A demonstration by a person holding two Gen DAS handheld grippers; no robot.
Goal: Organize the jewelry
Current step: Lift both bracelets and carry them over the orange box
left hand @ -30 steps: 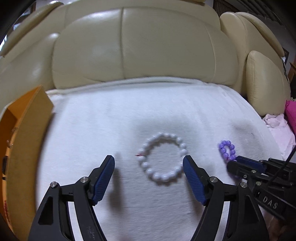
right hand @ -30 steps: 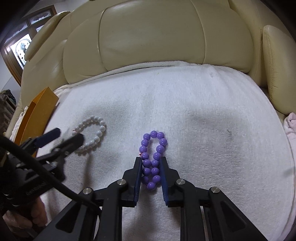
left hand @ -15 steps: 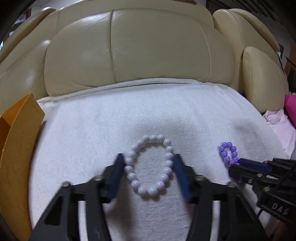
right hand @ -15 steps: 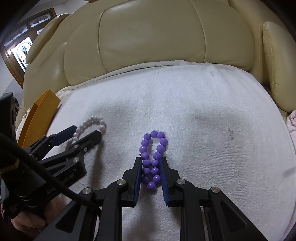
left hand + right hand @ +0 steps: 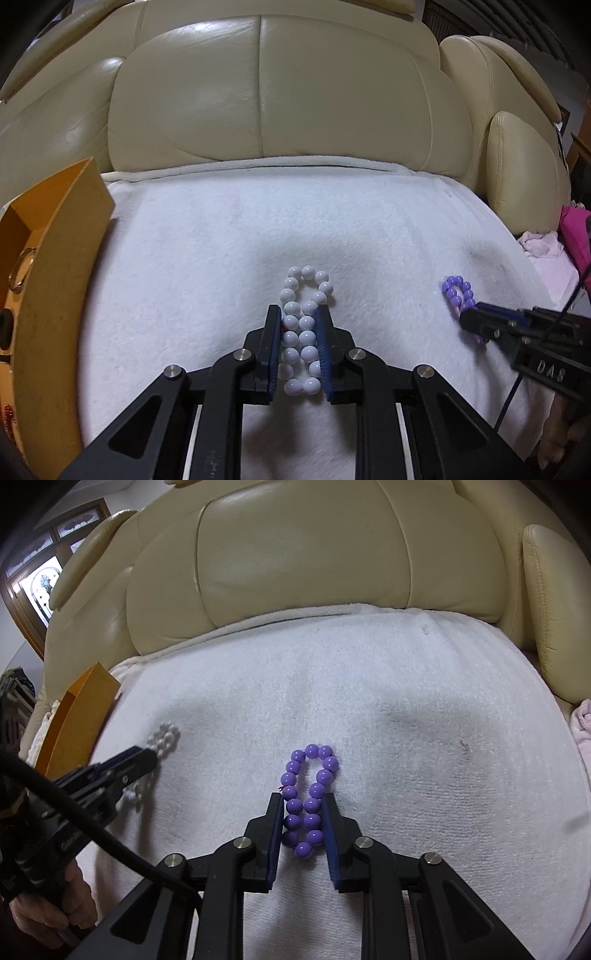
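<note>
While both bracelets lie mid-towel (image 5: 221,258), we clamp the left gripper (image 5: 298,345) on the white bracelet (image 5: 303,332) and the right gripper (image 5: 305,821) on the purple bracelet (image 5: 308,797); next, lift toward the orange box (image 5: 55,295) at the towel's left edge.

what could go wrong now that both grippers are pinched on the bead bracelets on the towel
1. The left gripper squeezes the white bracelet into a narrow double row; round beads could pop out from between the pads on lifting.
2. The right gripper clamps only the near part of the purple bracelet, so the free loop may swing or slip.
3. Either loop could snag on the white towel, or miss the narrow orange box at the left.
</note>
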